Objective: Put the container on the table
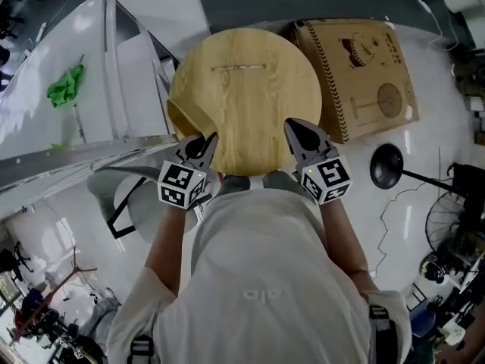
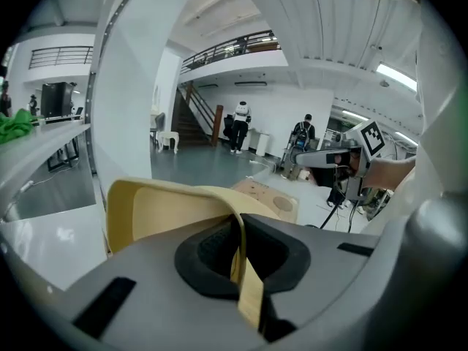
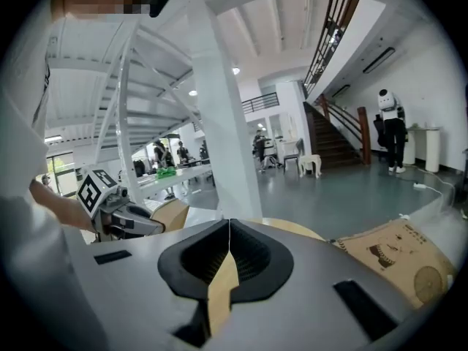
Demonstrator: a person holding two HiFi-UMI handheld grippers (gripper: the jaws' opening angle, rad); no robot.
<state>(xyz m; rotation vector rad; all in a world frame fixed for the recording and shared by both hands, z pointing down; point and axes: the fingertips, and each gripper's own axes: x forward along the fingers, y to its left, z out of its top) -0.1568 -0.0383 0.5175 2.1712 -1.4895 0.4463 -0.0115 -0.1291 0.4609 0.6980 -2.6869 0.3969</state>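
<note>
Your left gripper (image 1: 203, 147) (image 2: 238, 234) has its jaws pressed together on the thin wall of the round pale-wood container (image 1: 246, 97) (image 2: 161, 207). A strip of that wall runs between the pads in the left gripper view. Your right gripper (image 1: 295, 129) (image 3: 229, 251) pinches the same wall at the opposite side, with a wooden strip wedged between its closed jaws.

The container hangs between the two grippers in front of your chest, its flat round face turned up toward the head view. Its near edge is hidden behind the grippers and your white shirt (image 1: 258, 271), and no view shows whether it touches anything below.

Just beyond it to the right, a printed brown cardboard box (image 1: 364, 74) (image 3: 398, 258) lies on the glossy white table (image 1: 428, 139), its left edge covered by the container. A black round-based stand (image 1: 386, 165) sits nearer you, its far end cut off at the frame edge. A crumpled green cloth (image 1: 67, 86) lies well apart on the left.
</note>
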